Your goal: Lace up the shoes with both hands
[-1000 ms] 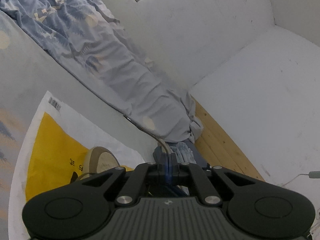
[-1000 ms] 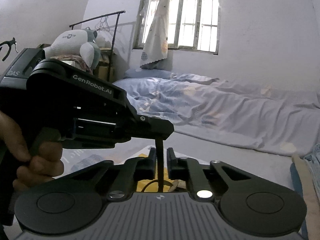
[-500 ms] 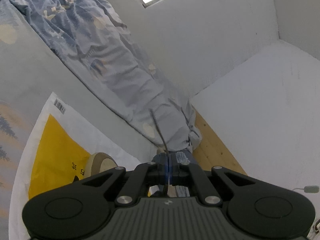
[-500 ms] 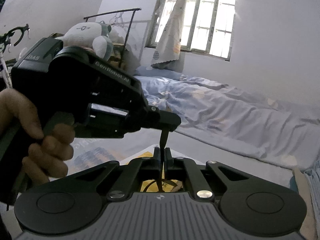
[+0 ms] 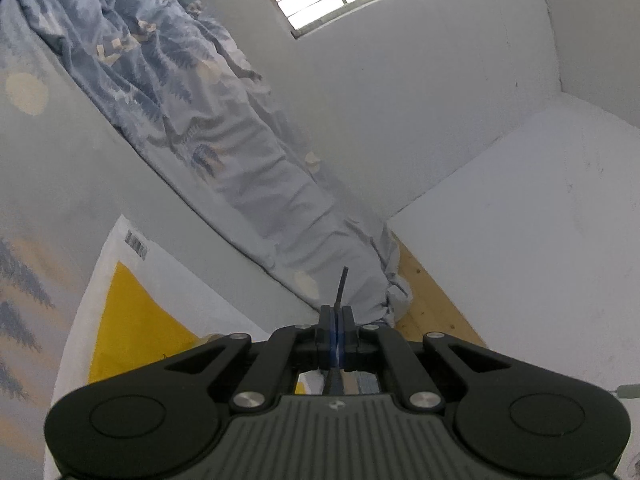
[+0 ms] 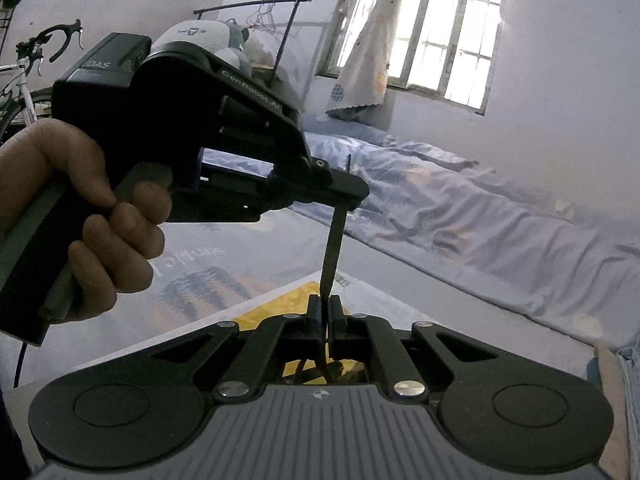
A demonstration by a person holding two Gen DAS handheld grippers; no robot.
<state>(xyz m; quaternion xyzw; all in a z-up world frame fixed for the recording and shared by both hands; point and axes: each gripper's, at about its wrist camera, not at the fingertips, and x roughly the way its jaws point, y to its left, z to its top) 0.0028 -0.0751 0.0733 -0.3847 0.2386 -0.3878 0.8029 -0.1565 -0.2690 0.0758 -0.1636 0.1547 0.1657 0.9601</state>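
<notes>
Pinching the same dark shoelace [image 6: 331, 248], both tools are fully closed on it: the left tool [image 6: 352, 196] clamps near the stiff tip [image 5: 341, 286], the right tool [image 6: 325, 312] grips lower down. The lace runs taut between them above the bed [image 6: 256, 248], over the yellow-and-white bag [image 5: 132, 320]. No shoe shows clearly. Thin, limp and light, the lace looks best handled by its stiffer tip, since slack cord would flop.
</notes>
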